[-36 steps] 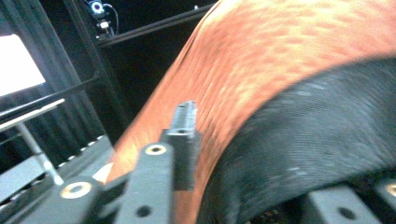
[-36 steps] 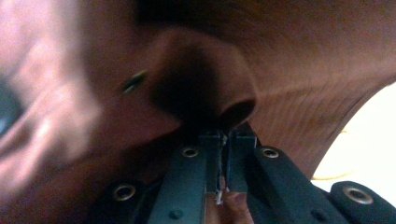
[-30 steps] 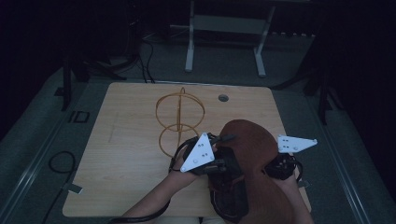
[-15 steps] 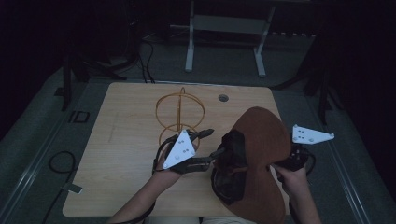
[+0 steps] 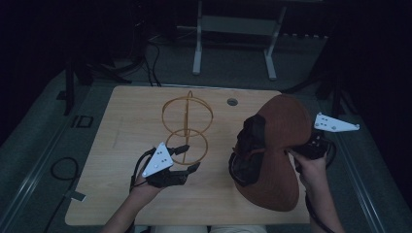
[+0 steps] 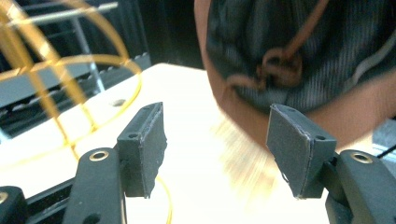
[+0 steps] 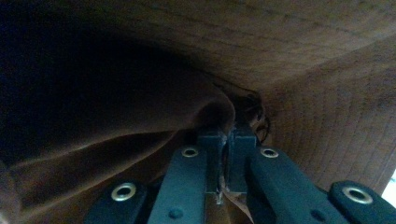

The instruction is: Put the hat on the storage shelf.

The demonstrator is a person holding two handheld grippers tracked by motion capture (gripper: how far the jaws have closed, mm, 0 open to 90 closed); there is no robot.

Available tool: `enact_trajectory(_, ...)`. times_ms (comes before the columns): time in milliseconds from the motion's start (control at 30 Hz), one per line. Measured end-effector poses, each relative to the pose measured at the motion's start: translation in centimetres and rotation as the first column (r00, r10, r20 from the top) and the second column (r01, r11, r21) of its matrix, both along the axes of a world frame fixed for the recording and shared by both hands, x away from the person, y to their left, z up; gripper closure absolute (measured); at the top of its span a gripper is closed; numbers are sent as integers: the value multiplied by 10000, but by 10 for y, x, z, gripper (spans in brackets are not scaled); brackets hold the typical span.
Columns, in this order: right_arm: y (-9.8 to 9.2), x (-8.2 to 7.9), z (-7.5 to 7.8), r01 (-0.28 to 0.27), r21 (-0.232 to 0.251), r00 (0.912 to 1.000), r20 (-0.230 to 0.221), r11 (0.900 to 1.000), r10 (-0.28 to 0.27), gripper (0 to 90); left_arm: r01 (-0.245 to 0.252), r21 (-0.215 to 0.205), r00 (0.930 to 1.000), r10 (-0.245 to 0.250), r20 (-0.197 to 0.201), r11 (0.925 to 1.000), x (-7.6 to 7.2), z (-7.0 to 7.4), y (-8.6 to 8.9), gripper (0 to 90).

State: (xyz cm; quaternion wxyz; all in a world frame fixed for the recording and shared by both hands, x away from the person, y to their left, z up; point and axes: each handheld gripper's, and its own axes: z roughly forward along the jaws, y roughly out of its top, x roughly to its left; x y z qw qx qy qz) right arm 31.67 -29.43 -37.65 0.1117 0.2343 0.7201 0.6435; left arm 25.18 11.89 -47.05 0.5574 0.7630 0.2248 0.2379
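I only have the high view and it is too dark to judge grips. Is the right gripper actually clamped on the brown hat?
Observer: Yes. In the right gripper view, the right gripper has its jaws pressed together on a fold of the brown hat.
Operator: And the left gripper, is it holding anything?
Observer: No. The left gripper has its jaws wide apart with nothing between them.
Operator: What is it facing?
Observer: The hat's grey lining, with a knotted brown cord, lies ahead, and the gold wire stand is off to the left of that view.

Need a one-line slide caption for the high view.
Right gripper holds a brown wide-brimmed hat tilted above the wooden table; open left gripper beside a gold wire stand.
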Motion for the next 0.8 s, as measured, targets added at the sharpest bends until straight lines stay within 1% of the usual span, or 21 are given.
enact_trajectory(33,0,3,1,39,2,10000,-1,10000,-39,871,-196,56,9998,196,14,9998,-2,-5,5,382)
enact_trajectory(67,-1,5,2,110,-1,9999,11,9999,-110,871,-411,166,9991,412,-75,9990,-4,-9,9,383)
enact_trajectory(133,-1,10,3,209,-37,9998,-5,9998,-209,871,-823,444,9956,841,-411,9956,-5,-17,17,383)
enact_trajectory(200,0,14,5,321,-1,9995,27,9995,-321,871,-1396,483,9851,1437,-949,9890,-6,-29,31,383)
enact_trajectory(233,1,19,6,440,-1,9990,15,9990,-440,871,-1734,600,9770,1794,-1152,9830,-6,-35,37,383)
enact_trajectory(267,1,19,6,440,-1,9990,15,9990,-440,871,-2041,656,9681,2113,-1343,9768,-7,-40,43,383)
enact_trajectory(300,1,22,6,485,-8,9988,40,9988,-485,871,-2170,682,9626,2251,-1509,9738,-7,-44,48,383)
enact_trajectory(333,1,24,7,512,-6,9987,26,9987,-512,870,-2388,739,9545,2481,-1655,9682,-9,-50,54,384)
enact_trajectory(367,2,26,7,571,2,9983,86,9984,-571,870,-2696,839,9436,2805,-1760,9593,-11,-56,62,383)
enact_trajectory(400,3,29,8,616,15,9981,58,9981,-616,870,-2854,816,9362,2960,-1896,9549,-12,-61,68,383)
enact_trajectory(433,3,32,9,656,45,9978,113,9978,-656,870,-3098,833,9259,3205,-2001,9471,-14,-65,75,383)
enact_trajectory(467,4,35,9,692,32,9975,119,9976,-693,870,-3386,859,9137,3492,-2079,9370,-16,-69,81,383)
enact_trajectory(533,6,41,12,778,51,9969,151,9970,-778,870,-3751,866,8956,3849,-2228,9229,-19,-75,93,383)
enact_trajectory(567,6,41,12,778,51,9969,151,9970,-778,870,-3751,866,8956,3849,-2228,9229,-19,-75,93,382)
enact_trajectory(600,7,43,13,778,85,9968,165,9969,-779,870,-4401,793,8594,4452,-2516,8944,-24,-83,110,382)
enact_trajectory(633,10,49,16,898,60,9957,229,9959,-900,870,-4676,846,8415,4724,-2621,8799,-26,-85,117,377)
enact_trajectory(667,12,52,17,919,18,9955,247,9958,-919,870,-4886,902,8273,4936,-2682,8678,-27,-87,122,351)
enact_trajectory(700,13,54,18,939,19,9953,220,9956,-940,870,-5184,847,8055,5191,-2858,8510,-29,-89,130,331)
enact_trajectory(733,15,57,19,992,12,9948,208,9951,-992,870,-5422,823,7876,5399,-2970,8362,-31,-90,137,325)
enact_trajectory(767,17,60,20,1008,-4,9946,236,9949,-1008,870,-5718,778,7674,5660,-3012,8167,-32,-91,143,294)
enact_trajectory(800,18,63,21,1038,-17,9944,207,9946,-1037,869,-6005,806,7448,5932,-3057,7956,-34,-92,148,265)
